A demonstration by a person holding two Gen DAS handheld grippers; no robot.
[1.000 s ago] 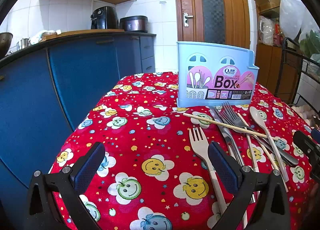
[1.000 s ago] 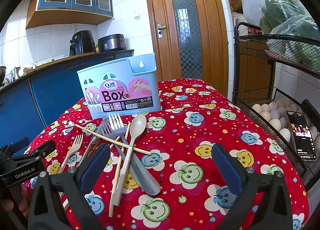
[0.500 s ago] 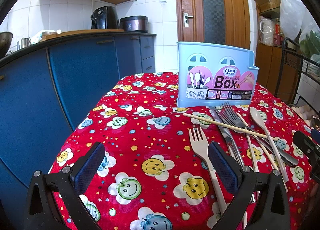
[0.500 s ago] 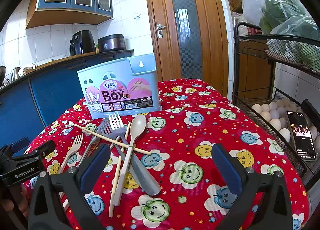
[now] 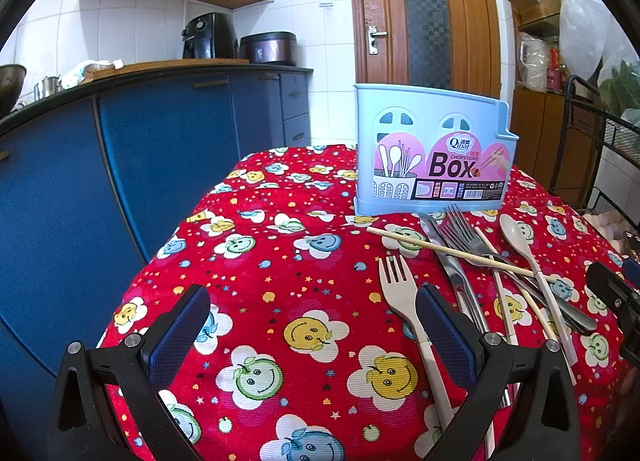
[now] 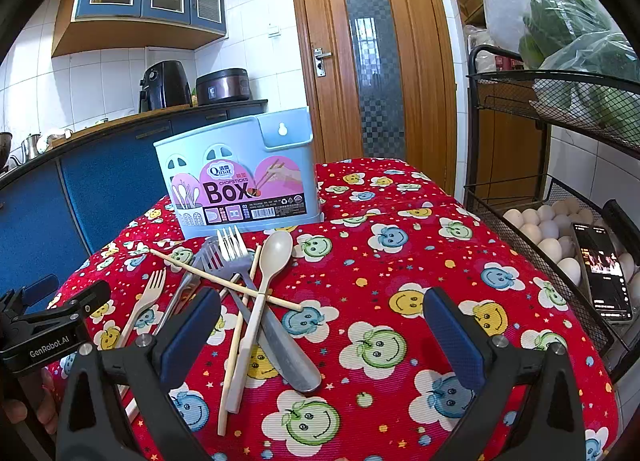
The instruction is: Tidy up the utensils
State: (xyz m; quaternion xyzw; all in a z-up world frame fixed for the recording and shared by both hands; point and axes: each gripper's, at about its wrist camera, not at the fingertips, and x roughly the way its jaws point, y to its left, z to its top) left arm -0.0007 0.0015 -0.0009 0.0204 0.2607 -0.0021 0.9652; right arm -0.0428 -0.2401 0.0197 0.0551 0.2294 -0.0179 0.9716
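My left gripper [image 5: 312, 331] and right gripper [image 6: 320, 327] both hover with jaws spread wide and nothing between them, over bare red smiley tablecloth [image 6: 400, 273] that runs clear to the right-hand table edge. Between them the utensil pile [image 6: 248, 289] lies crossed, handles mostly toward me, heads toward the far side; one chopstick [image 6: 224, 275] lies across it. Behind stands the blue holder [image 6: 236, 177], upright, labelled "Qinar CHOPSTICKS Box".

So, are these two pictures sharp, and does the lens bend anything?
Left wrist view: sharp, evenly lit; the fisheye bows the blue cabinets, corners go black. Right wrist view: equally sharp; the door leans and the wire rack curves; the knife shows mild glare.
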